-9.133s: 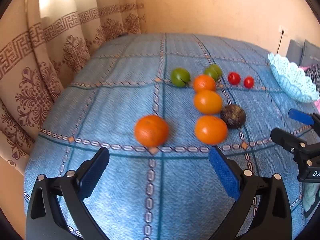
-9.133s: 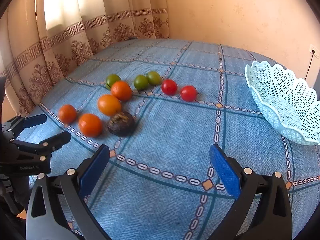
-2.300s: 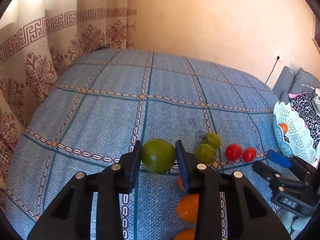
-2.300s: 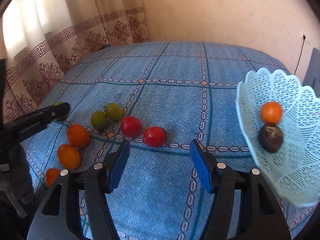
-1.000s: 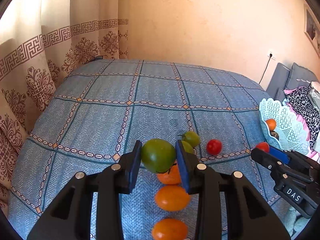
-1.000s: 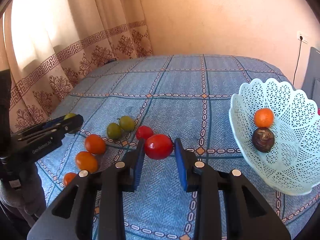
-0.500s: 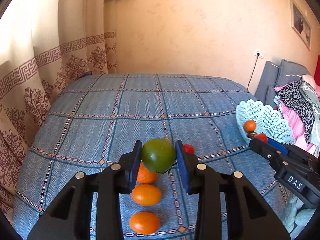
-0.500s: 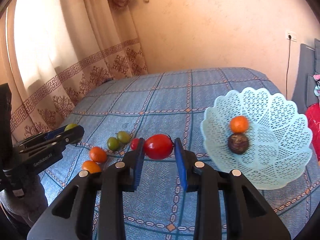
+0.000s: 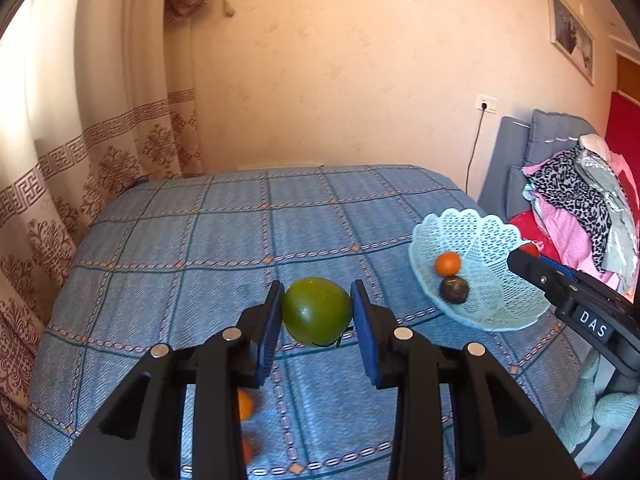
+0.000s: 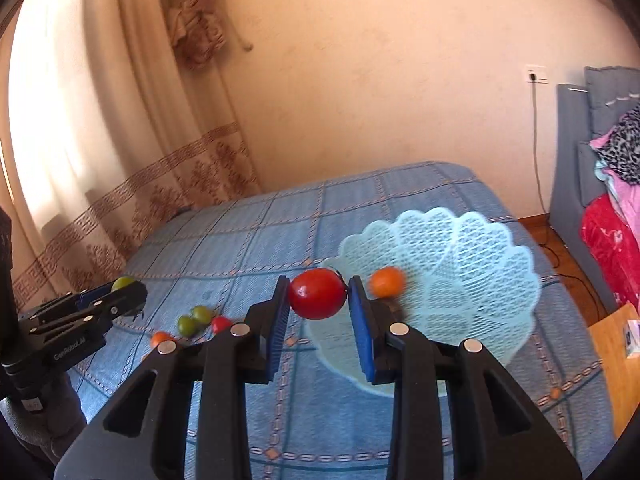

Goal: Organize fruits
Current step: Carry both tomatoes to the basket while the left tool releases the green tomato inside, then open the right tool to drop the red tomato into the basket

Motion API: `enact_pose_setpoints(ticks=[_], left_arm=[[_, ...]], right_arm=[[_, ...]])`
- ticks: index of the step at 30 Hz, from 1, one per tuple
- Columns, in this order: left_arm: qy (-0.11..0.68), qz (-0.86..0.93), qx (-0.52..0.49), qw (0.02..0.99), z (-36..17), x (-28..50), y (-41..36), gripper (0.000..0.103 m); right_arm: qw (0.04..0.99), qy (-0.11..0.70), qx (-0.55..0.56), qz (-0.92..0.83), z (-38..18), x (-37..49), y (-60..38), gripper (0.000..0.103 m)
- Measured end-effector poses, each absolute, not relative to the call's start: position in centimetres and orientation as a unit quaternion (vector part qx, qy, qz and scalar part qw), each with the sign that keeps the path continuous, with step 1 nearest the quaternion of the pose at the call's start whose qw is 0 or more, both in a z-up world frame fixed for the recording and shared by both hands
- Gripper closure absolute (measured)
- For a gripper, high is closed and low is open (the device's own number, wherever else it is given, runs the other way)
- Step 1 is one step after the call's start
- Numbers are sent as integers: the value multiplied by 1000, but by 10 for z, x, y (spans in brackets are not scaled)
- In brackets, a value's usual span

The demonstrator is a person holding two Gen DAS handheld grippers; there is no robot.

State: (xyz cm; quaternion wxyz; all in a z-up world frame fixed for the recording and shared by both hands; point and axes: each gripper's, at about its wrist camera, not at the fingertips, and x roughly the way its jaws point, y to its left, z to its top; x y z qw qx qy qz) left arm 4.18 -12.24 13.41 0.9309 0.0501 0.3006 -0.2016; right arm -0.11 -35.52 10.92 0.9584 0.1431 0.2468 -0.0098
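Both grippers have risen off the bed (image 9: 200,248) and swung toward the basket (image 10: 480,280) since a second ago, each carrying a fruit. Left gripper (image 9: 317,316): fingers narrowed onto the green tomato (image 9: 317,311), held in the air over the bedspread, the basket off to its right. Right gripper (image 10: 318,298): fingers clamped on the red tomato (image 10: 318,293), now at the basket's near rim, beside the orange fruit (image 10: 386,281) inside. In the left view a dark fruit (image 9: 453,289) also lies in the basket. Two green ones (image 10: 195,319), a red and some orange fruit remain on the bed, so the sorting looks under halfway done; the red tomato seems the next to be dropped in
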Motion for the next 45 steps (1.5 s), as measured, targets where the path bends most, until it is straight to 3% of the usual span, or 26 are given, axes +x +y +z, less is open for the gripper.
enact_pose_setpoints(ticks=[14,40,42,44,45], left_arm=[[288,-254,50,922,141,45,-189,68],[323,-326,88,884,80,61,-271,68],[324,-327,86,883,80,61,-269,62],[322,-321,85,887,82,62,-267,48],[321,-319,83,888,82,62,-265,48]], right_arm=[[958,233,151,-69,103,-11,-399,72],[946,256,152,-130,58,4,-428,72],[946,256,152,-131,57,5,-428,72],[946,255,155,-131,58,5,-428,69],[945,252,158,-133,58,4,-429,58]])
